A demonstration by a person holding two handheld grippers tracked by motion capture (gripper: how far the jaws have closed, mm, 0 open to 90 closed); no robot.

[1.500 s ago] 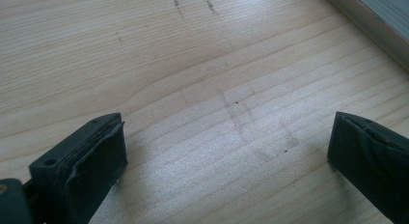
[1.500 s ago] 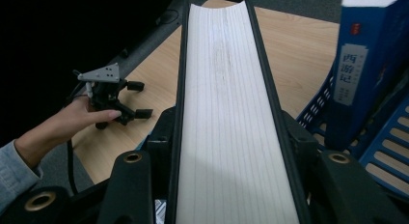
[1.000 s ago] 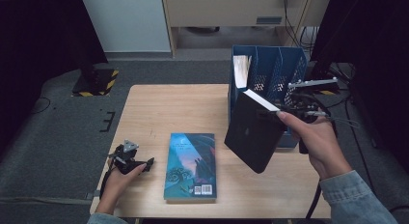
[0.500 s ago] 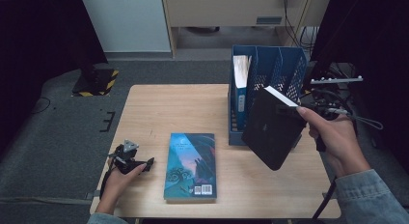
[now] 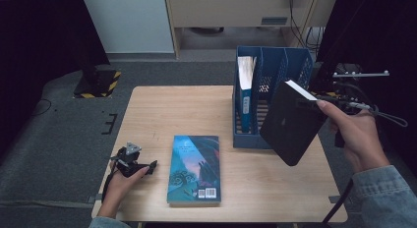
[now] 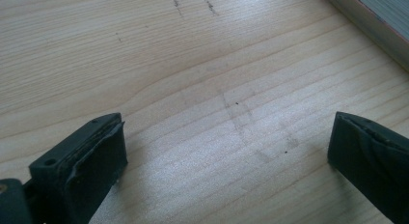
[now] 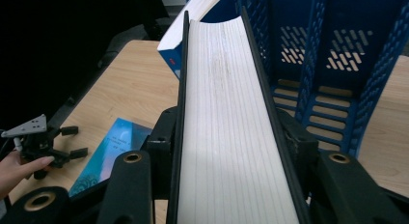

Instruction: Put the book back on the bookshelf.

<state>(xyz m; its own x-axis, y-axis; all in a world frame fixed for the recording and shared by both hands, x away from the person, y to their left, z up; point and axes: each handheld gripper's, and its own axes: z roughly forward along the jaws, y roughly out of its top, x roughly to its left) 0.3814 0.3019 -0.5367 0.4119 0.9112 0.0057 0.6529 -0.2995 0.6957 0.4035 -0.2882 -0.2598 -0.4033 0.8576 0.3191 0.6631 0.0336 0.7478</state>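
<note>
Nearest the person, the left gripper (image 5: 132,161) rests on the wooden table (image 5: 162,110) with its jaws spread wide over bare wood, just left of a teal-covered book (image 5: 194,169) lying flat. Farther along, the right gripper (image 5: 322,102) clamps a black book (image 5: 290,125) by its page edge (the white pages run straight up between the jaws in the right gripper view), holding it tilted in the air at the front of the blue file rack (image 5: 273,80). Beyond it, a blue-spined book (image 5: 244,85) stands in the rack's leftmost slot.
</note>
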